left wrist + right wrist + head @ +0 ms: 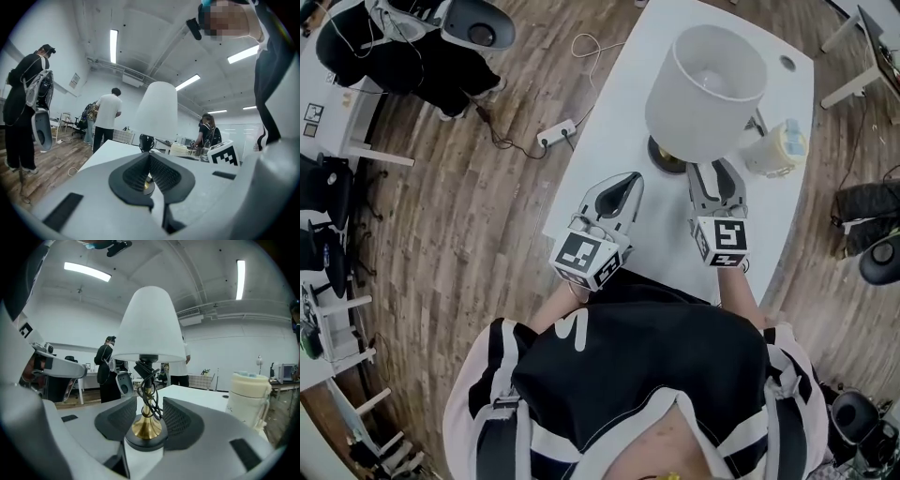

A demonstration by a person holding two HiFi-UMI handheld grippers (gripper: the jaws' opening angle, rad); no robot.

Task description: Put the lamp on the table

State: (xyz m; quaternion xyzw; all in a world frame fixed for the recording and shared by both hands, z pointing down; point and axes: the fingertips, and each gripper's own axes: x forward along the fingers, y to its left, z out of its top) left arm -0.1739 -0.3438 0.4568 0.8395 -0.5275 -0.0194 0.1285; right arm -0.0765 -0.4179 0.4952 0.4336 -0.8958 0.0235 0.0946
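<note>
– Wood floor (487, 216) lies all round, and our white counter (614, 112) runs away from us with the lamp (705, 89) standing upright near its middle. Is the lamp where we want it?
– We judge so. Its dark base (146, 442) sits flat on the counter, just beside a pale jar (778, 148) on the right and well inside the edges.
– Then why are our right tongs (717, 178) so close to it?
– They're released. Their pads (117, 420) stand wide apart on either side of the brass stem (147, 423) and its wound cord (149, 385), touching neither, so the lamp bears its own weight.
– And our left tongs (628, 185)?
– Clenched on nothing, pads pressed together. They hang to the left of the base and apart from it. We read them as a spare guard should the shade (151, 324) tip.
– How do we hold our hands?
– Both reach out from our chest, nearly level, tips dipped slightly toward the counter.
</note>
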